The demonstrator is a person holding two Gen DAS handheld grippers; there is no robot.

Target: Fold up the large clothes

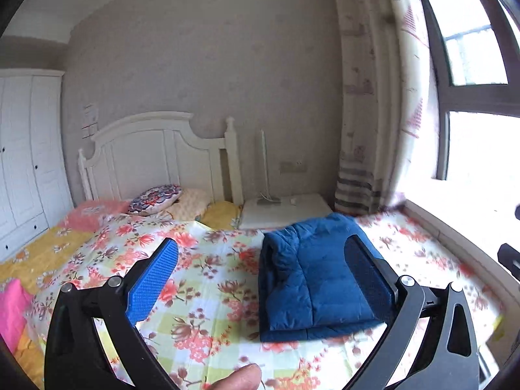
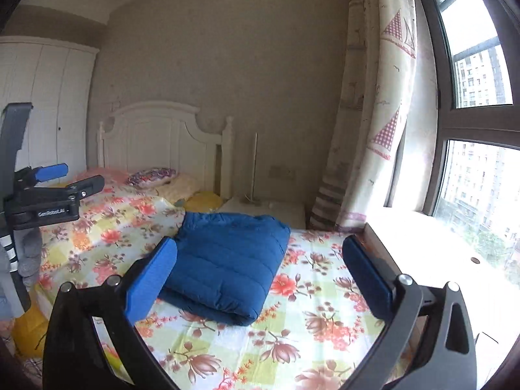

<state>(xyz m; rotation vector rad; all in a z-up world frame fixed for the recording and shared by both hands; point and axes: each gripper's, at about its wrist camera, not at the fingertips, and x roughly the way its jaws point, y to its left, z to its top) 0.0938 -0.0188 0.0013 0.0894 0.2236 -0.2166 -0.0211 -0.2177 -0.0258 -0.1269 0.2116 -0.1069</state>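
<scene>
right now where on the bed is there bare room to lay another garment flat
Free: the floral sheet in front of the folded blue jacket, and the strip between it and the window sill. Also the stretch left of it in the left wrist view. Crowded: the headboard end, with pillows. Both grippers, left gripper and right gripper, are open, holding nothing.
</scene>
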